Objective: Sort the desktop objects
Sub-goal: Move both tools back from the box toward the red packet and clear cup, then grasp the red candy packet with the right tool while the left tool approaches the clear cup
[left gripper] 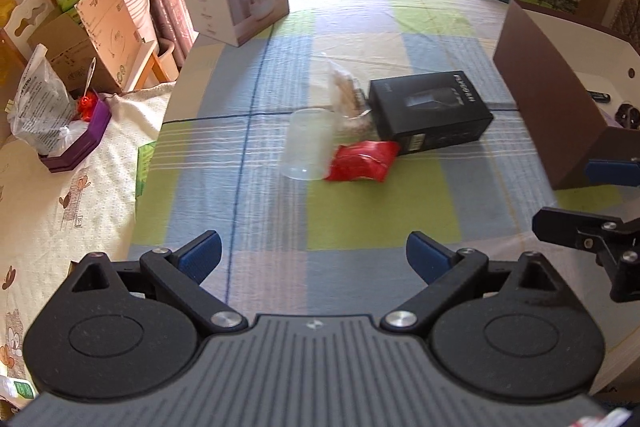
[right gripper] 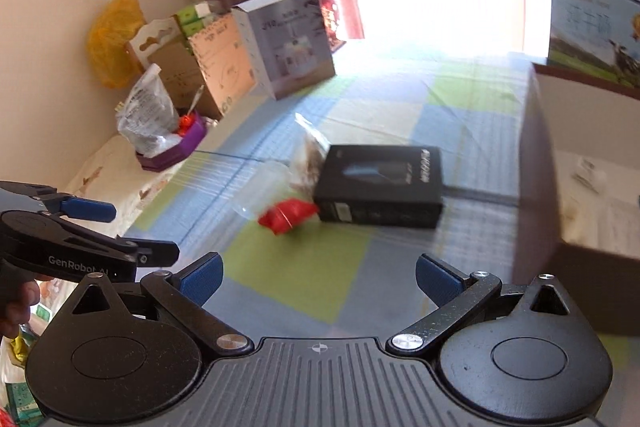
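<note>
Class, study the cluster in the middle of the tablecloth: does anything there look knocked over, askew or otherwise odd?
Yes. The clear plastic cup lies on its side instead of upright, against the red packet. The black box sits askew to the cloth's stripes, with a clear bag wedged beside it. Nothing appears spilled.

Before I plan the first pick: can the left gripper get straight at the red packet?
Probably yes. The left gripper is open and holds nothing, and only bare tablecloth lies between it and the red packet. The clear cup beside the packet looks close enough to get nudged.
</note>
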A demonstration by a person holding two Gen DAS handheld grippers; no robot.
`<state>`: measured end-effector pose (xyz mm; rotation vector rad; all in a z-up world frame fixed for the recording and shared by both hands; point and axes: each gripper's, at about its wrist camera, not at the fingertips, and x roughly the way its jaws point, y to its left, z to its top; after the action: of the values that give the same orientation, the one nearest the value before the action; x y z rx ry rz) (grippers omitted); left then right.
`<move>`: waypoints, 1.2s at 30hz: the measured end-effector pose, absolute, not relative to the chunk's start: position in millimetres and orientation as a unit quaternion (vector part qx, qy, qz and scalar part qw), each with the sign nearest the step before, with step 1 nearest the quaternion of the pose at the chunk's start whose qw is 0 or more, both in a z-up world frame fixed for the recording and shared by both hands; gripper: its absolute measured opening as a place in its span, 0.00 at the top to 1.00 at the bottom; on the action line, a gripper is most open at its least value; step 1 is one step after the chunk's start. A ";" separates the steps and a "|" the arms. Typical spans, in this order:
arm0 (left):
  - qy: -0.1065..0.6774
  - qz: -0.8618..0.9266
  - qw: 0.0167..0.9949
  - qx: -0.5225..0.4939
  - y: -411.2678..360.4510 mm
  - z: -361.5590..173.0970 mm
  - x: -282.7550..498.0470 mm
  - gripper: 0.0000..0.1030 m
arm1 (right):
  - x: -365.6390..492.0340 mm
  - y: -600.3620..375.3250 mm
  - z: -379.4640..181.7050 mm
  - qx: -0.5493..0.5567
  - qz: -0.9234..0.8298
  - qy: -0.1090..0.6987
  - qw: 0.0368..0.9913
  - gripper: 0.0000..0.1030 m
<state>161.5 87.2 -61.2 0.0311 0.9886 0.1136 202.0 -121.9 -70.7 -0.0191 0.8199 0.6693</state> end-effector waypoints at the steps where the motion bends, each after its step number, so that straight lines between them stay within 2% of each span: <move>1: 0.474 0.055 0.878 0.013 92.8 -63.0 163.2 0.06 | 205.1 -115.6 -72.6 -0.012 0.324 0.388 0.863 0.04; 3: 0.474 0.056 0.879 0.012 102.8 -66.1 166.8 0.06 | 211.7 -101.5 -77.5 -0.022 0.339 0.378 0.861 0.15; 7: 0.478 0.059 0.876 0.012 122.3 -75.4 176.9 0.07 | 222.5 -73.3 -88.3 -0.050 0.359 0.366 0.857 0.23; 11: 0.483 0.060 0.874 0.007 137.8 -84.1 189.8 0.08 | 235.3 -50.0 -102.4 -0.076 0.376 0.366 0.848 0.37; 25: 0.513 0.060 0.856 0.001 169.8 -115.6 225.3 0.10 | 270.0 -7.6 -139.8 -0.150 0.406 0.356 0.828 0.45; 28: 0.517 0.063 0.853 0.002 174.0 -119.7 227.7 0.10 | 273.1 -1.6 -148.0 -0.168 0.407 0.369 0.818 0.51; 30: 0.521 0.065 0.851 0.000 177.1 -122.2 229.7 0.10 | 270.8 1.6 -153.8 -0.185 0.410 0.375 0.811 0.65; 32: 0.524 0.067 0.849 -0.001 179.8 -124.6 230.8 0.10 | 268.7 2.1 -159.5 -0.188 0.405 0.385 0.808 0.74; 36: 0.529 0.066 0.846 -0.003 182.4 -128.5 232.9 0.10 | 267.9 -9.2 -160.3 -0.151 0.384 0.408 0.814 0.76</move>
<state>232.9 182.4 -128.5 -0.0063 1.1149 0.1390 267.9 -9.2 -160.3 -0.3231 0.8700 0.8204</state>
